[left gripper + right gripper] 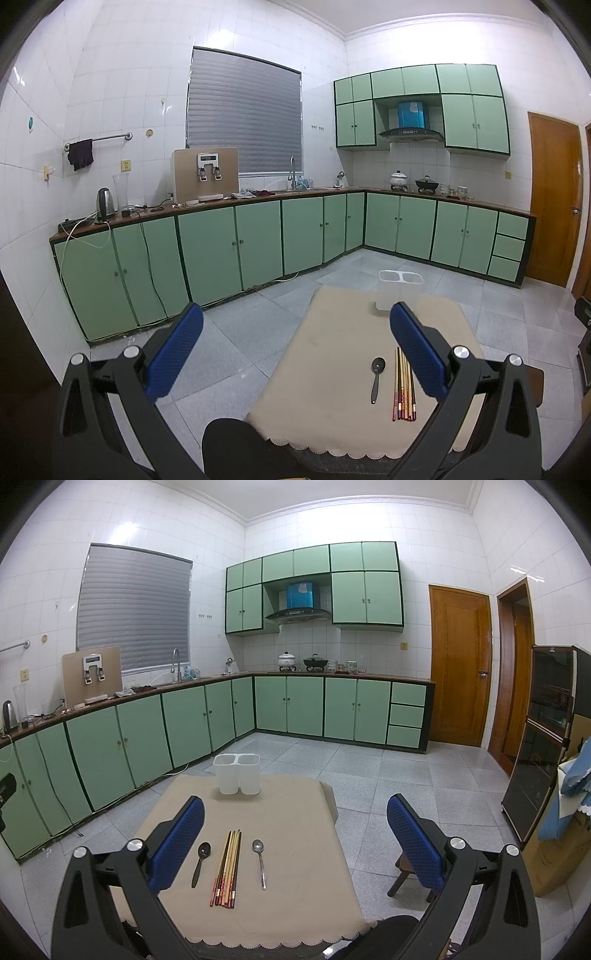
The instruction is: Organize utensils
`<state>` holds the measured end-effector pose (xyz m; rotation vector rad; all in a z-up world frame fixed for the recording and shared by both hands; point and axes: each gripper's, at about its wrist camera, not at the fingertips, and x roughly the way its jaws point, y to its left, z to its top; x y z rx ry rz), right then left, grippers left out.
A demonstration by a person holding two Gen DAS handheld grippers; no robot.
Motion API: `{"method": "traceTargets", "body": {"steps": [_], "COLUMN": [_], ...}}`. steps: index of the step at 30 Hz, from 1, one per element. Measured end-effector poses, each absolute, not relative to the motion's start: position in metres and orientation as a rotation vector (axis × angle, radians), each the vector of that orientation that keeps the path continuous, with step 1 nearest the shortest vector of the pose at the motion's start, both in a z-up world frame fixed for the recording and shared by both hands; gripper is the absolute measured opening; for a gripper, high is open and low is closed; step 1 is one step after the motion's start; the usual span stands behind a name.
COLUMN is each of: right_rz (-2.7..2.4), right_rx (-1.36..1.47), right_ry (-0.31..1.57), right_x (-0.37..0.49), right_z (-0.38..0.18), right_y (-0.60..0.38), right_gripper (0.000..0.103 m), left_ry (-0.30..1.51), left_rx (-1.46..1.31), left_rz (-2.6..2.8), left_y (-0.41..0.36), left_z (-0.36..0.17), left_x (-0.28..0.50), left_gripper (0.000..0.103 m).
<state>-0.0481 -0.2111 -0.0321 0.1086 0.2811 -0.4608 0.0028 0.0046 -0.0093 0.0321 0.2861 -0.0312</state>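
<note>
Left gripper (295, 347) and right gripper (295, 834) both spread wide, empty, above chopsticks (226, 867).

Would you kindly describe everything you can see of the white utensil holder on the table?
The utensil holder is a translucent white plastic caddy with two side-by-side compartments, each with a rounded rectangular opening. It stands upright near the far edge of the table on the beige cloth, and looks empty. Nothing touches it; the chopsticks and spoons lie well nearer the camera.

Table (295, 904), beige cloth: 2-compartment holder (237, 774), black spoon (201, 862), chopsticks (227, 867), metal spoon (259, 862).
</note>
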Motion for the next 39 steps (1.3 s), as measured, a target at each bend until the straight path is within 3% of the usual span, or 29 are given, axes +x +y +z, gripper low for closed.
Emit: {"method": "traceTargets", "body": {"steps": [39], "right_rz": [-0.454], "right_rx": [0.112], "right_ry": [0.32], "right_x": [-0.039], "right_z": [-0.045], "right_y": [-0.217], "right_gripper": [0.097], "left_ry": [0.34], "left_rx": [0.054], "left_rz": [-0.03], "left_y": [-0.005], "left_z": [-0.017], "left_x": [0.02], "left_gripper": [0.098]}}
